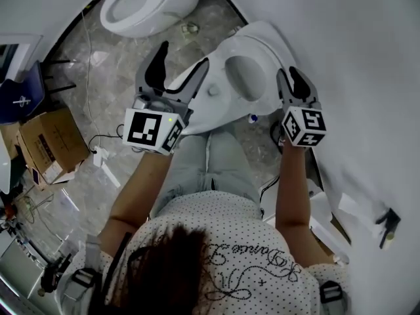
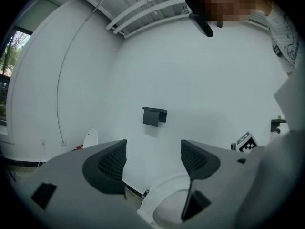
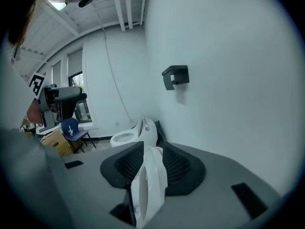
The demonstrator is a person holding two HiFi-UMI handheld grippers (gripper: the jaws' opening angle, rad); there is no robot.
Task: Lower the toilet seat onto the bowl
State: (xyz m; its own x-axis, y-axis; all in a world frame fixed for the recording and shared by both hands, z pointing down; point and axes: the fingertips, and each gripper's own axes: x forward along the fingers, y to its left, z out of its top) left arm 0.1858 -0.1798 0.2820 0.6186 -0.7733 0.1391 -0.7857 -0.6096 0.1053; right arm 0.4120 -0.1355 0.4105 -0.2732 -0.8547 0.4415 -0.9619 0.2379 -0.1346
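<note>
One near toilet (image 1: 246, 77) beside white wall (image 1: 354, 58); marbled grey floor (image 1: 118, 71).

- You're standing in a mock-up washroom, looking more like a test space than a home: a toilet (image 1: 259, 41) and a second toilet (image 1: 147, 5) are sitting side by side on marbled floor (image 1: 131, 64).
- A black paper holder (image 3: 175, 77) is hanging on the bare white wall (image 3: 228, 80).
- A cardboard box (image 1: 49, 143) and a blue chair (image 3: 71, 130) are cluttering the edges.

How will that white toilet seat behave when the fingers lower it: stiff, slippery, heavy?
The toilet seat looks like rigid moulded plastic, so it should swing as one piece, not flex. Its glossy surface may be slippery; the right gripper's ribbed fingers gripping its edge probably help. Raised as it is, it would likely slam if released.
</note>
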